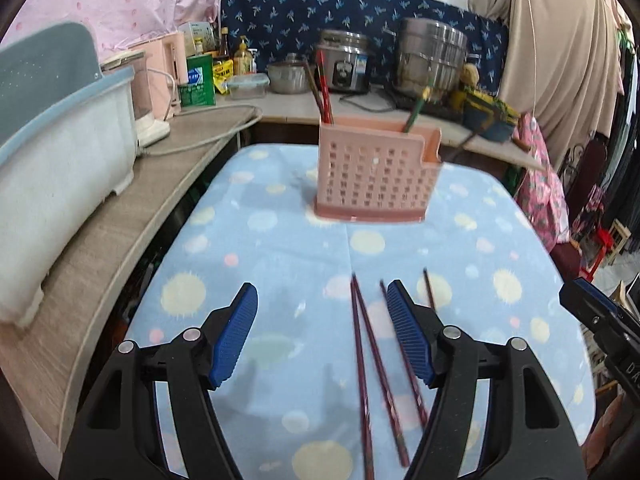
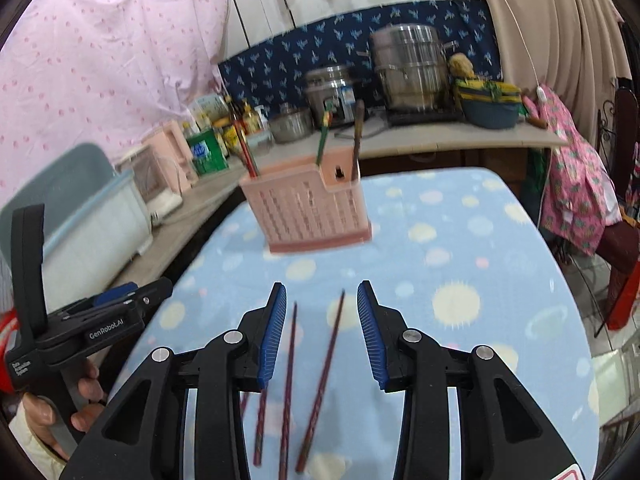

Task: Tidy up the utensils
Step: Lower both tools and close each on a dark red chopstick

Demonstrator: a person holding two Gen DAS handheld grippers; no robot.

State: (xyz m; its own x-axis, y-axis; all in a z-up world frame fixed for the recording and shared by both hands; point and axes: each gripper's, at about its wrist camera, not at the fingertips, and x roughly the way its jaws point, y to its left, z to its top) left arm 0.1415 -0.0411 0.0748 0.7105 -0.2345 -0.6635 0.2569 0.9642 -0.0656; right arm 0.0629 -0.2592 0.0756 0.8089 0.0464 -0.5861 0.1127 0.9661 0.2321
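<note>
- A table under a light-blue fleece cloth (image 1: 280, 248) printed with pale yellow, pink and white dots carries everything.
- A pink perforated plastic utensil holder (image 1: 376, 178) stands upright toward 12 o'clock.
- Dark red patterned chopsticks (image 1: 362, 380) lie loose toward 6 o'clock, two crossing near their tips.

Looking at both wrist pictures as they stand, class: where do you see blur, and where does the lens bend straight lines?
Left wrist view: the pink utensil holder and loose chopsticks are smeared, while the left gripper stays crisp; the wooden counter bows near the edge. Right wrist view: holder and chopsticks blur likewise, the right gripper is sharp, and dark corners ring the frame.
</note>
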